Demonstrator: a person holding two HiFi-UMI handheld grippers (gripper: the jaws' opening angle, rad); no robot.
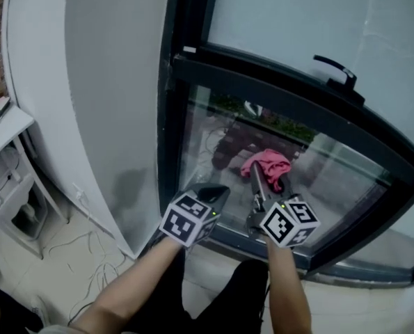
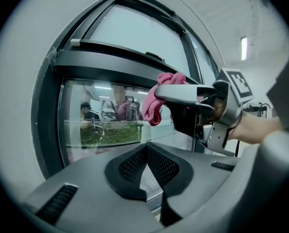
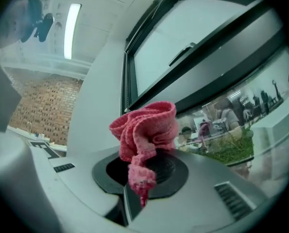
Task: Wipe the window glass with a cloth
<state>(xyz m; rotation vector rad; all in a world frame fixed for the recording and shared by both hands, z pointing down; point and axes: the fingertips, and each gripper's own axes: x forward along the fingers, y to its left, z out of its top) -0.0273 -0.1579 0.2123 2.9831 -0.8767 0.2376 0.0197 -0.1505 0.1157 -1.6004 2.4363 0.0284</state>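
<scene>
The window's lower glass pane [image 1: 346, 179] sits in a dark frame [image 1: 276, 89]. A pink cloth [image 1: 268, 164] is bunched against that glass, and my right gripper [image 1: 256, 178] is shut on it. In the right gripper view the cloth [image 3: 146, 127] bulges out above the closed jaws of the right gripper [image 3: 143, 171], with the glass [image 3: 241, 110] beyond. My left gripper [image 1: 217, 191] hangs to the left, near the pane's lower edge, shut and empty. The left gripper view has its pads [image 2: 134, 164] meeting at the tip of the left gripper [image 2: 146, 152], with the right gripper [image 2: 183, 93] and cloth [image 2: 156, 98] ahead.
A black window handle [image 1: 335, 68] sticks out on the upper sash. A white wall [image 1: 109, 82] runs left of the frame. A grey shelf unit [image 1: 5, 179] stands at far left, with thin cables [image 1: 74, 235] on the floor. My legs are below the sill.
</scene>
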